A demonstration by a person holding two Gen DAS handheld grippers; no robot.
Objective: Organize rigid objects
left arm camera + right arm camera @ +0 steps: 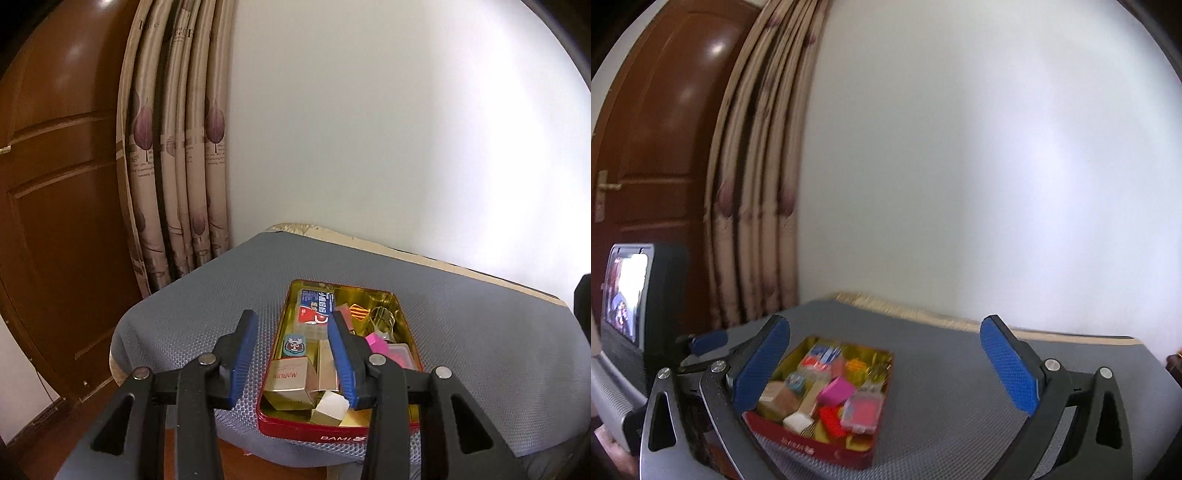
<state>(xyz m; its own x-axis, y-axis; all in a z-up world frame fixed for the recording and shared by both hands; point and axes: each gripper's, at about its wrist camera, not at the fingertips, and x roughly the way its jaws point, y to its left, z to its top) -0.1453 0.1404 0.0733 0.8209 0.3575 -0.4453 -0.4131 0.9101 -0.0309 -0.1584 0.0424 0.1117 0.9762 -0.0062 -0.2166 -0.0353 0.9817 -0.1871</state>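
Left wrist view: from just above the near edge of the bench (207,295), facing slightly downward over the left tool (293,356) toward the far wall, close to the red tin (314,432). Right wrist view: set farther right and nearer level, over the right tool (886,369). Both share the tin (827,448), the grey bench top (960,387), curtain (173,147) and door (55,184).

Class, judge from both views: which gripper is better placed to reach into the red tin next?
Left, probably. The left gripper hangs empty right over the red tin; the right gripper is empty too, set farther back.
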